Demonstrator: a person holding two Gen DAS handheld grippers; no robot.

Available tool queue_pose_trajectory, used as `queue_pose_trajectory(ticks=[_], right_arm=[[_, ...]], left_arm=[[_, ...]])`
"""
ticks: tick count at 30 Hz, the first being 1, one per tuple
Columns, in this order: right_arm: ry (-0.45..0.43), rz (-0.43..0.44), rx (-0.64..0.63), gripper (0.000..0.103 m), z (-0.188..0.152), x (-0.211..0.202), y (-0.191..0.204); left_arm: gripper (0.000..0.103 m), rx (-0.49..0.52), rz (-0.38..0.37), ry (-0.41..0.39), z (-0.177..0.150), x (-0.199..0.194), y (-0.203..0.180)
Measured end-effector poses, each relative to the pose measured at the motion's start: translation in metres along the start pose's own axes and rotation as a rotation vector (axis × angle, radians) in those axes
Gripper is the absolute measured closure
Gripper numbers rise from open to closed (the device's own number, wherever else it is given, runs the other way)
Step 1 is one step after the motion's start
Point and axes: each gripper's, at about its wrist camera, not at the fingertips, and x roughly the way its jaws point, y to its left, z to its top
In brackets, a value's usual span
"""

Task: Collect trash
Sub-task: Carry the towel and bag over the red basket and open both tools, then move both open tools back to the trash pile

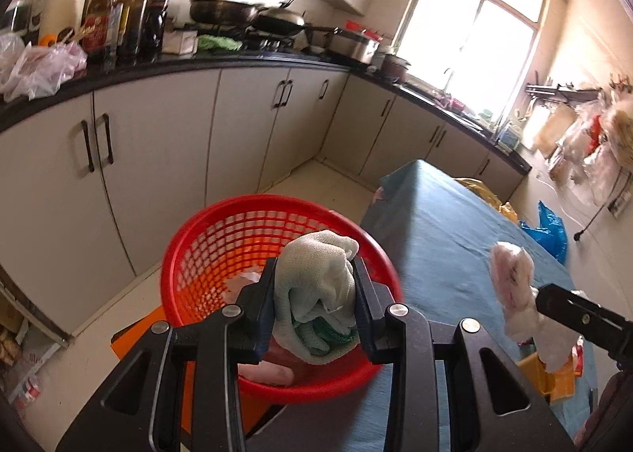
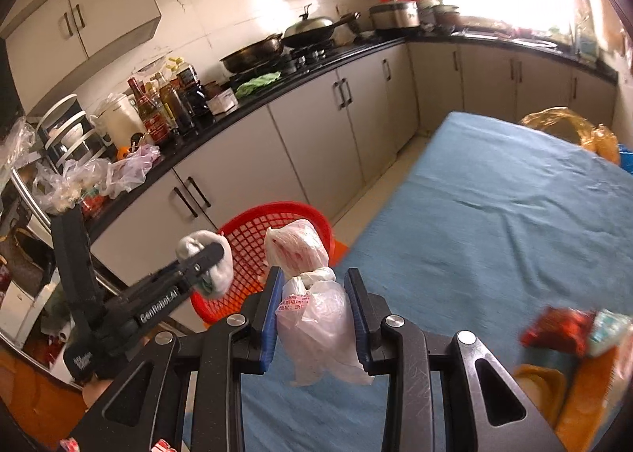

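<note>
From the left wrist we've got our left gripper (image 1: 316,286) clamped on a crumpled cloth (image 1: 316,294) right over the red basket (image 1: 221,238), so let's part only once centred, while from the right wrist our right gripper (image 2: 314,311) pinches a knotted plastic bag (image 2: 320,317) over the blue table (image 2: 494,222), needing carrying across to clear the rim.

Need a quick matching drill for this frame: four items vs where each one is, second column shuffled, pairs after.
Items:
1. crumpled cloth
2. knotted plastic bag
3. red basket
4. green rag

Places:
A. on the black countertop beside the stove
B. clamped in the right gripper
C. on the floor beside the blue-covered table
D. clamped in the left gripper

Pairs: 1-D, 2-B, 3-C, 4-A
</note>
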Motion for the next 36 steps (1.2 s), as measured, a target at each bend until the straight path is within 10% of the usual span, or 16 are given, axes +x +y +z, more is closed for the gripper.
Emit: queue_pose_trajectory(ticks=[13, 24, 36], right_arm=[[0.047, 0.014, -0.013, 0.055, 0.036, 0.077, 0.027], [-0.049, -0.042, -0.023, 0.044, 0.004, -0.011, -0.011], [-0.164, -0.147, 0.126, 0.043, -0.076, -0.129, -0.107]], left_arm=[[0.061, -0.030, 0.028, 0.028, 0.007, 0.020, 0.023], [0.038, -0.018, -0.043, -0.019, -0.005, -0.013, -0.006], [0.037, 0.191, -0.194, 0.067, -0.056, -0.026, -0.117]])
